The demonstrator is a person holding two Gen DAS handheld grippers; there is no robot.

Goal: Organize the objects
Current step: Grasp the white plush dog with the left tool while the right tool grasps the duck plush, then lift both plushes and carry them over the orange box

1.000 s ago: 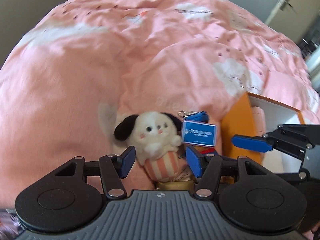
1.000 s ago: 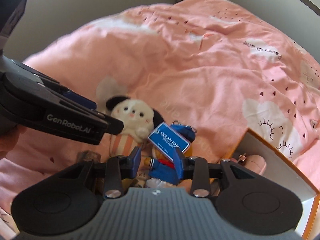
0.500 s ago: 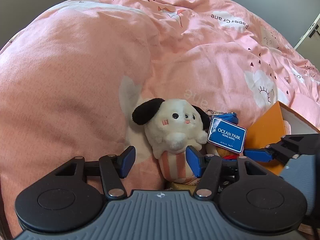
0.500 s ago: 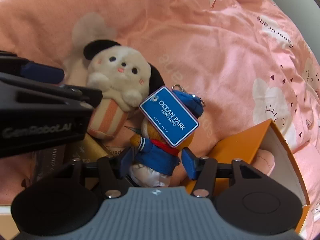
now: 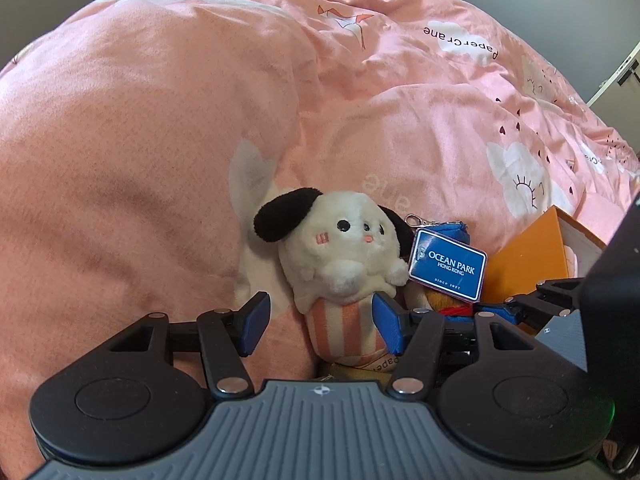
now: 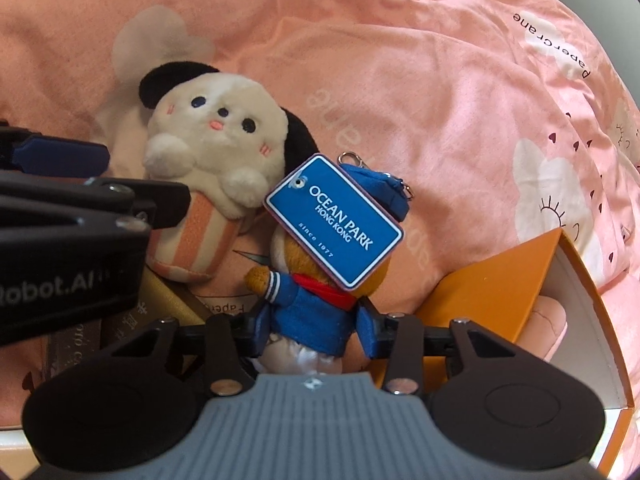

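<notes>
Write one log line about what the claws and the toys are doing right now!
left claw: open around white puppy plush | right claw: open around sailor plush | orange box: beside

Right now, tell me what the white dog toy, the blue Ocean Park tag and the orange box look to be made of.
White dog toy: soft plush, fuzzy pile; its striped base looks like fleece.
Blue Ocean Park tag: probably moulded rubber or soft plastic, matte, with a raised rim and lettering.
Orange box: likely cardboard, smooth matte orange outside, white inside, with thin straight walls.
</notes>
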